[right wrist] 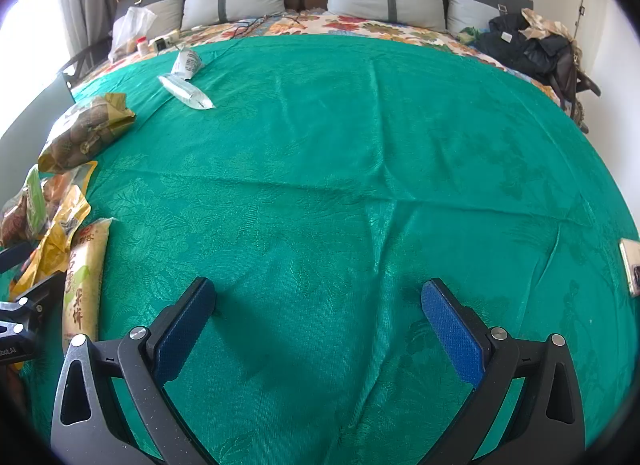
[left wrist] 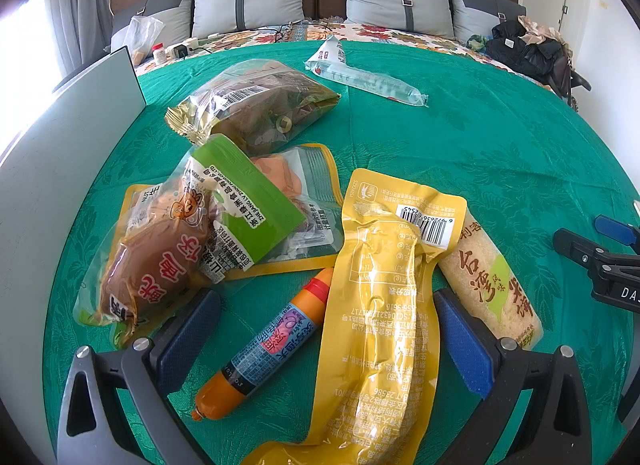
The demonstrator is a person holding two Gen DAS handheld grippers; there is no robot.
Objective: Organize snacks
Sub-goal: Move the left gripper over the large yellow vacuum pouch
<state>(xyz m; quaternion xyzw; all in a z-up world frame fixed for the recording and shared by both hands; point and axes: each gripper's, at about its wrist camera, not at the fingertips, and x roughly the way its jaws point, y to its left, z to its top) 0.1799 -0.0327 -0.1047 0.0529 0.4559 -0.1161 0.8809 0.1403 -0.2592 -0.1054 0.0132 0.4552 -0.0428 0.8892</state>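
Snacks [left wrist: 256, 249], heaped lower left, unsorted; left gripper [left wrist: 326, 329] gaping empty over sausage stick [left wrist: 268, 341], right gripper [right wrist: 318, 321] likewise; next: close on sausage.

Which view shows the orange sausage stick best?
The left wrist view: the orange sausage stick lies whole and unobstructed on the green cloth, between the open left gripper fingers. The right wrist view does not show it.

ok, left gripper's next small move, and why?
Probably ease the left gripper down and close on the orange sausage stick. Its jaws are open, the stick and the long yellow packet both lie between them, and the stick lies clear on the green cloth.
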